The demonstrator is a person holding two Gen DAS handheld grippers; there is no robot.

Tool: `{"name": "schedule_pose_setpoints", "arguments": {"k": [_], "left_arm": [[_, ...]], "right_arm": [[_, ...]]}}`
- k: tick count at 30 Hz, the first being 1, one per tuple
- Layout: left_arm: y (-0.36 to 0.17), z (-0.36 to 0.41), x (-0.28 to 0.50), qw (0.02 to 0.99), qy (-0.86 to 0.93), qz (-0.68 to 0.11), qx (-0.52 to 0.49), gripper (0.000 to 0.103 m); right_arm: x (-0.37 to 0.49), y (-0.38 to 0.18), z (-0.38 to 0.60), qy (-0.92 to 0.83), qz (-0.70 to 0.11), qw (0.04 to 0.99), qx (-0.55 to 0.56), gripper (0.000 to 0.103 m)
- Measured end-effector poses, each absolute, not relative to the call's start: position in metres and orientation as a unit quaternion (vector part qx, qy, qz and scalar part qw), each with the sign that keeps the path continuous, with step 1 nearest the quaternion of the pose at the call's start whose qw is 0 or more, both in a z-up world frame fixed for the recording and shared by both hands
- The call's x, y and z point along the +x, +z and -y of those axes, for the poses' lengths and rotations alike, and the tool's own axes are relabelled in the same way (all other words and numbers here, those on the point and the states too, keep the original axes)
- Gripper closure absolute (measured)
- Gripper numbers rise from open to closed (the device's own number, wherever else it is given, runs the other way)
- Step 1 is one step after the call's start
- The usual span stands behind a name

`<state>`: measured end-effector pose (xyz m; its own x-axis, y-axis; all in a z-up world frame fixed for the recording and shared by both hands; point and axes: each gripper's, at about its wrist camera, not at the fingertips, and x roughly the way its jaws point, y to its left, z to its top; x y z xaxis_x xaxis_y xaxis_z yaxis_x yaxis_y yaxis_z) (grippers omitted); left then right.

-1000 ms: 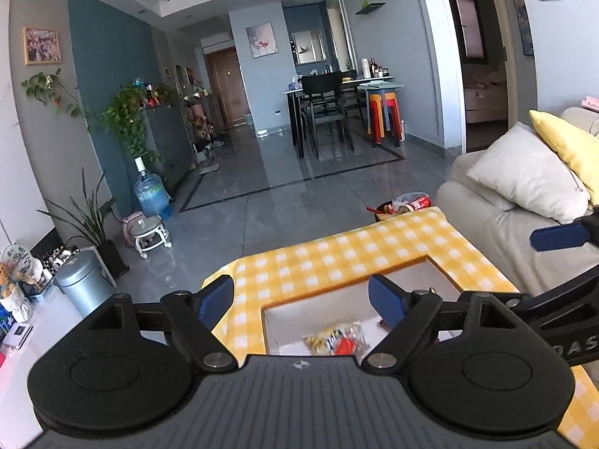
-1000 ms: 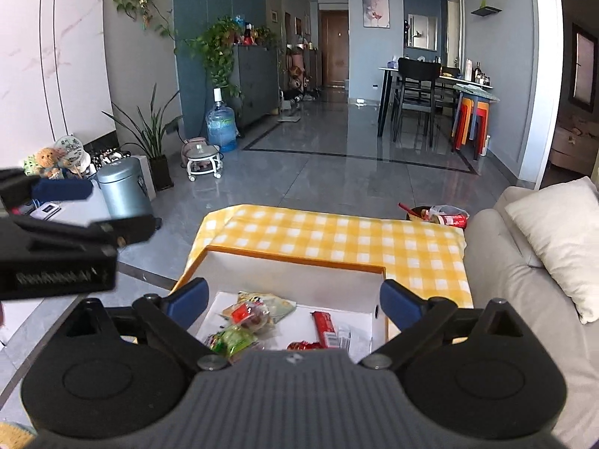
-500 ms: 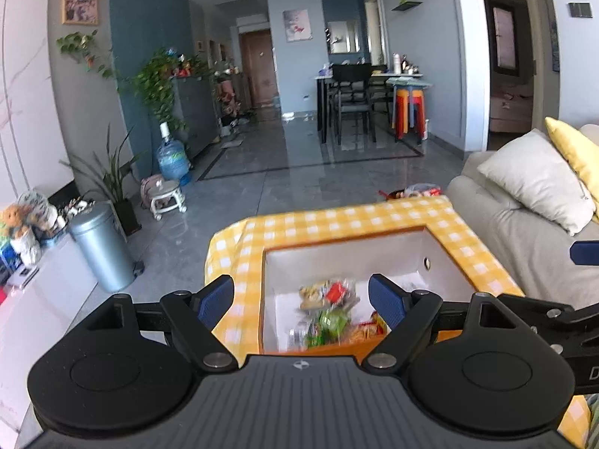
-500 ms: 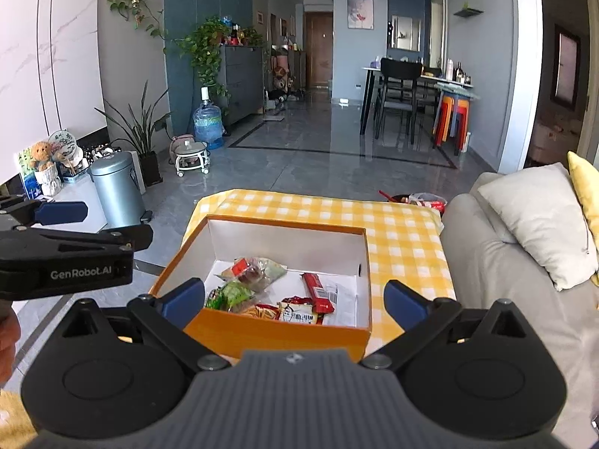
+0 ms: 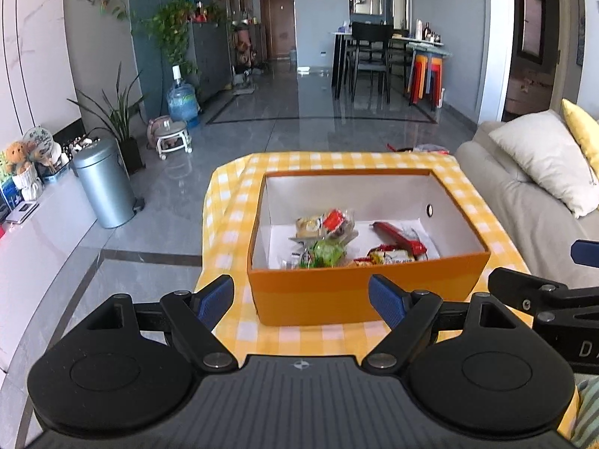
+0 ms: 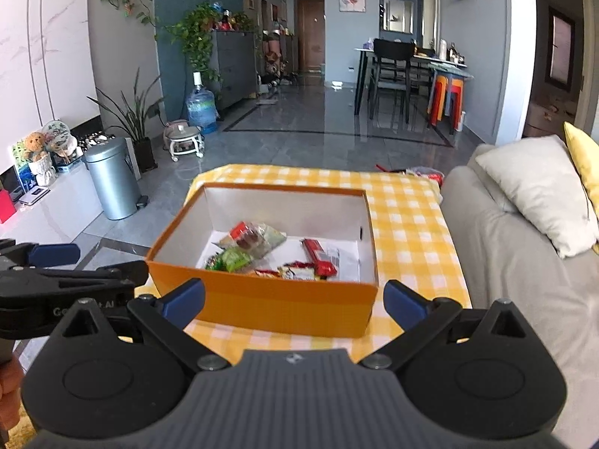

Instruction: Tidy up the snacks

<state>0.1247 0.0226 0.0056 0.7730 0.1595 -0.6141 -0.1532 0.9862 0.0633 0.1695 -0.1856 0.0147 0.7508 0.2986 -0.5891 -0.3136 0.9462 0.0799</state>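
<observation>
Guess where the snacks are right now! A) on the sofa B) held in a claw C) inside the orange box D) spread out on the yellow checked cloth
C: the snack packets lie on the white floor inside the orange box, which sits on the yellow checked cloth; the left claw and the right claw are both open and empty.

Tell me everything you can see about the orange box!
The orange box looks like cardboard, orange outside and white inside, with no lid on. It sits flat on the yellow checked tablecloth beside a grey sofa. One side wall has a small round hole. Inside lie snack packets: a long red bar, a green packet and a clear bag. Neither hand-held gripper touches it.
</observation>
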Motion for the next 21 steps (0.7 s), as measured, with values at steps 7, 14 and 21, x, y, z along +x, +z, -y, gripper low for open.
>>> {"name": "schedule_pose_setpoints", "arguments": {"k": [7,14,21], "left_arm": [[0.003,-0.012,0.123,0.939,0.078,-0.333,0.016,0.007],[0.002,-0.006,0.122,0.937,0.077,-0.34,0.016,0.007],[0.003,-0.007,0.123,0.936,0.079,-0.341,0.017,0.007]], "right_arm": [[0.174,0.007,0.194,0.151,-0.33,0.932,0.025,0.005],[0.172,0.001,0.201,0.145,-0.338,0.929,0.04,0.005],[0.17,0.001,0.205,0.144,-0.337,0.929,0.047,0.005]]}}
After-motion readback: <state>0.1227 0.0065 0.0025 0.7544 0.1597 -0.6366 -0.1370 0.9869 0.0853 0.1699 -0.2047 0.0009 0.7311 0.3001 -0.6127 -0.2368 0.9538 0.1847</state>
